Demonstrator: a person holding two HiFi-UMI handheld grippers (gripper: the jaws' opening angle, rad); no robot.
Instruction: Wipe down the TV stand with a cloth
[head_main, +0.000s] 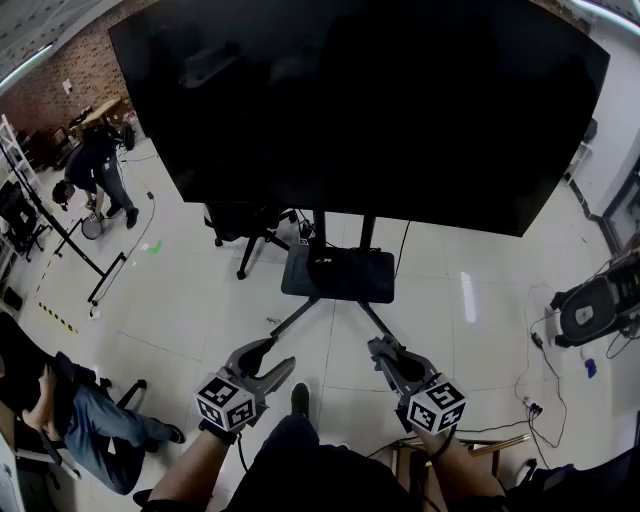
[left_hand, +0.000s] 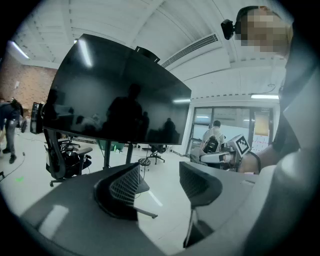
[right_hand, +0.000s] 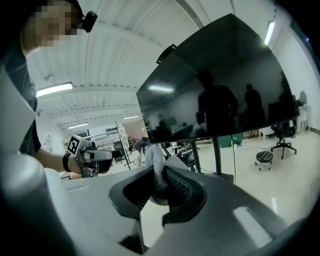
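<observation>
The TV screen (head_main: 360, 100) is glossy black and the TV stand (head_main: 338, 275) under it is black too, on a floor (head_main: 200, 300) of pale white tiles. The left gripper (head_main: 278, 352) and right gripper (head_main: 382, 347) are dark grey, each bearing black-and-white square markers. The left gripper's fingers (left_hand: 125, 185) show a fine grid pattern. The cloth (right_hand: 156, 167) is light grey. At the upper left of the head view the brick wall (head_main: 45, 85) is reddish brown; at the lower left, jeans (head_main: 100, 420) are blue and floor tape (head_main: 55, 317) is striped yellow and black
</observation>
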